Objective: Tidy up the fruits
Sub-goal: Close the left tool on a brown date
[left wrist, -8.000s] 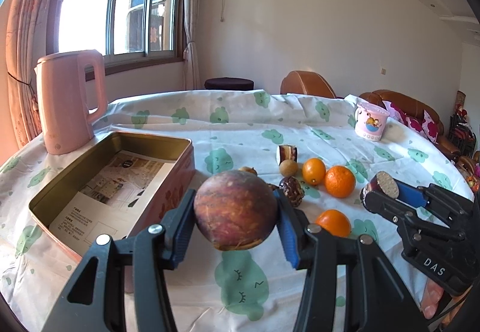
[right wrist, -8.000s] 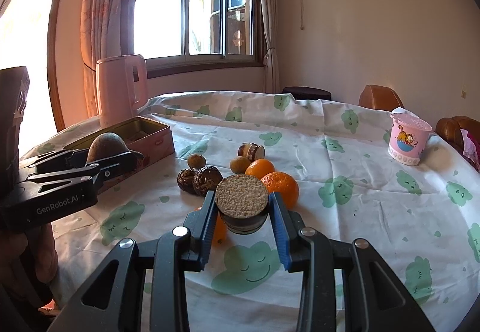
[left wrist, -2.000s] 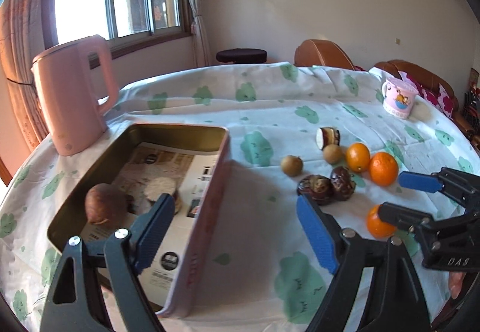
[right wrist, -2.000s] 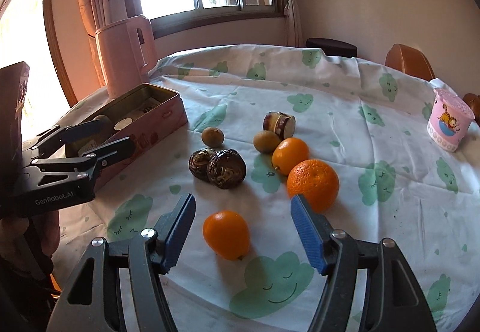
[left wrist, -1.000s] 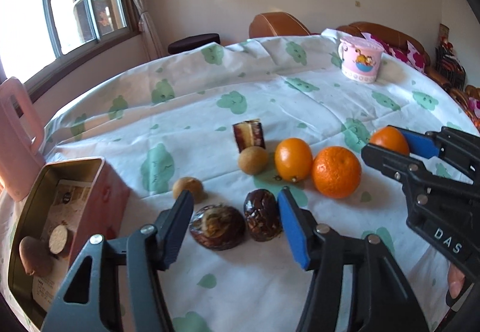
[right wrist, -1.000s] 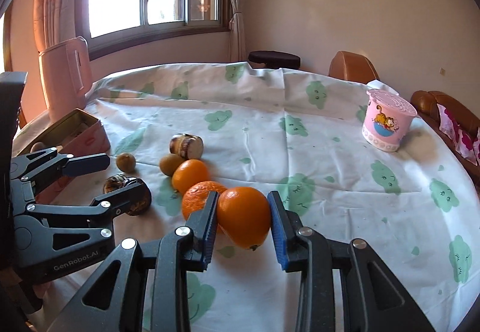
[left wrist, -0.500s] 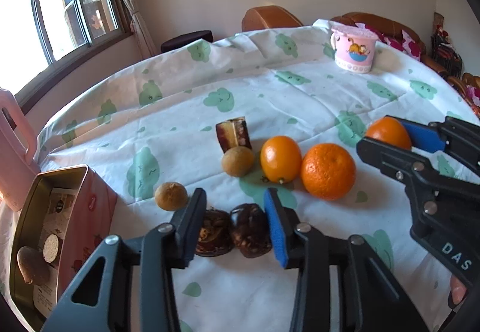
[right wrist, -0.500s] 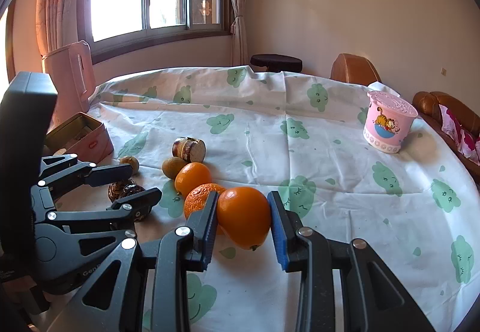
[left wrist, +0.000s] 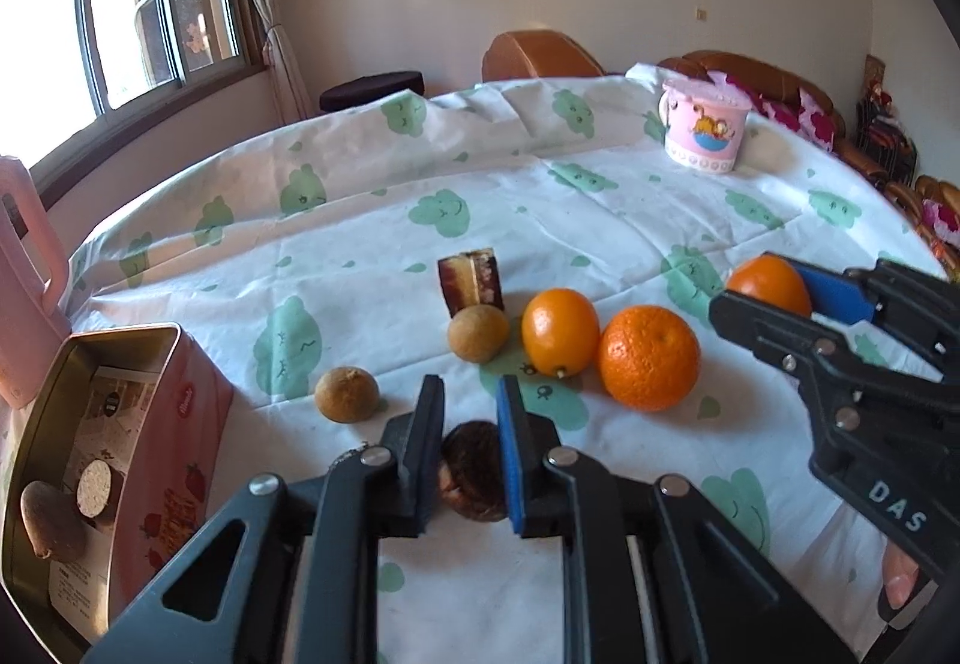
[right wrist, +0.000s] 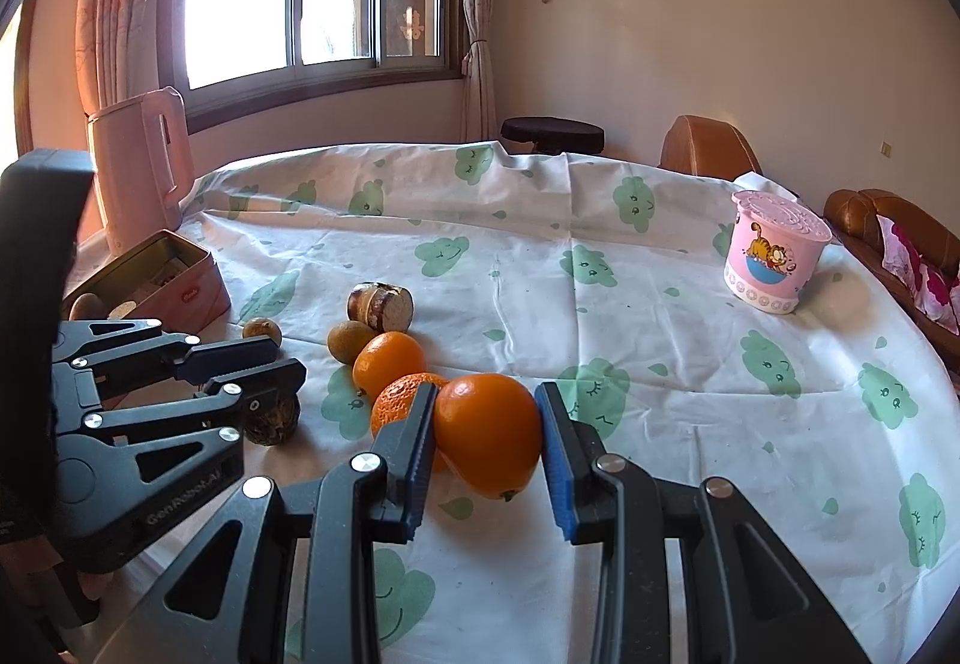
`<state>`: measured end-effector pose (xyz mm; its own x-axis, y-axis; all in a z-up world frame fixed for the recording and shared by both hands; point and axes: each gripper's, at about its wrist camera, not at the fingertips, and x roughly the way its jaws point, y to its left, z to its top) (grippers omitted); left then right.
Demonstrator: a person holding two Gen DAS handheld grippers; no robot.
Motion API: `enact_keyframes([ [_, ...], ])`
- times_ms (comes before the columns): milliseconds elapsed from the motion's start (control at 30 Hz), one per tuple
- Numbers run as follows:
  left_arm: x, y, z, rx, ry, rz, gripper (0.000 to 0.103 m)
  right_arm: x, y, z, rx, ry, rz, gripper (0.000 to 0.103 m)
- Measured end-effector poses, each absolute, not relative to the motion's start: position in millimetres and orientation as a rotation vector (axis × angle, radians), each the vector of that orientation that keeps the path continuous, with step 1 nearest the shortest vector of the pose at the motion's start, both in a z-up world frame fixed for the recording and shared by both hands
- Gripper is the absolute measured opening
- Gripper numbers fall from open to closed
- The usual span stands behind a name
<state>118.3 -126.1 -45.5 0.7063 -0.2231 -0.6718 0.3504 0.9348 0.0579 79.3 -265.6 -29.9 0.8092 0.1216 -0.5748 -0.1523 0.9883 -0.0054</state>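
Observation:
My left gripper (left wrist: pixel 470 412) is shut on a dark brown wrinkled fruit (left wrist: pixel 474 469) low over the table; it also shows in the right wrist view (right wrist: pixel 273 367). My right gripper (right wrist: pixel 485 427) is shut on a smooth orange (right wrist: pixel 487 433) and holds it above the cloth; it also shows in the left wrist view (left wrist: pixel 774 283). On the cloth lie a smooth orange (left wrist: pixel 559 331), a rough orange (left wrist: pixel 649 357), two small brown fruits (left wrist: pixel 478 332) (left wrist: pixel 346 394) and a cut brown piece (left wrist: pixel 471 280). The pink tin (left wrist: pixel 90 460) at left holds a brown fruit (left wrist: pixel 51 520) and a cut piece (left wrist: pixel 95 487).
A pink kettle (right wrist: pixel 138 166) stands behind the tin at the far left. A pink lidded cup (right wrist: pixel 774 259) stands at the far right of the table. A brown chair (right wrist: pixel 708 145) and a dark stool (right wrist: pixel 552 133) are behind the table.
My left gripper has closed its jaws onto one dark brown fruit; the second dark fruit no longer shows in the left wrist view. My right gripper still holds the orange, almost unmoved.

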Motion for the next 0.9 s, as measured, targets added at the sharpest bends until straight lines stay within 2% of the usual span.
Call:
enact_keyframes([
  [33,117,-122,-43,0.169,0.703,-0.303,0.028,79,-265,-30,-0.052,0.611,0.146,0.034],
  [67,114,-117,-41,0.146,0.688,-0.289,0.046,79,-266,-30,-0.051,0.610,0.146,0.034],
  [100,112,-113,-40,0.126,0.680,-0.290,0.057,79,-266,-30,-0.051,0.610,0.146,0.034],
  [133,110,-108,-39,0.107,0.672,-0.285,0.074,79,-266,-30,-0.050,0.610,0.147,0.034],
  [167,107,-103,-37,0.090,0.662,-0.284,0.076,79,-266,-30,-0.049,0.610,0.148,0.034],
  [400,99,-109,-40,0.167,0.674,-0.346,0.071,79,-267,-29,-0.038,0.610,0.152,0.034],
  [567,108,-134,-55,0.295,0.766,-0.350,0.046,80,-267,-29,-0.041,0.611,0.153,0.034],
  [667,111,-136,-57,0.298,0.783,-0.349,0.043,81,-267,-30,-0.040,0.618,0.155,0.034],
  [733,110,-139,-58,0.314,0.780,-0.340,0.034,81,-267,-30,-0.038,0.619,0.155,0.034],
  [900,109,-137,-57,0.304,0.774,-0.357,0.034,80,-268,-30,-0.034,0.615,0.154,0.034],
])
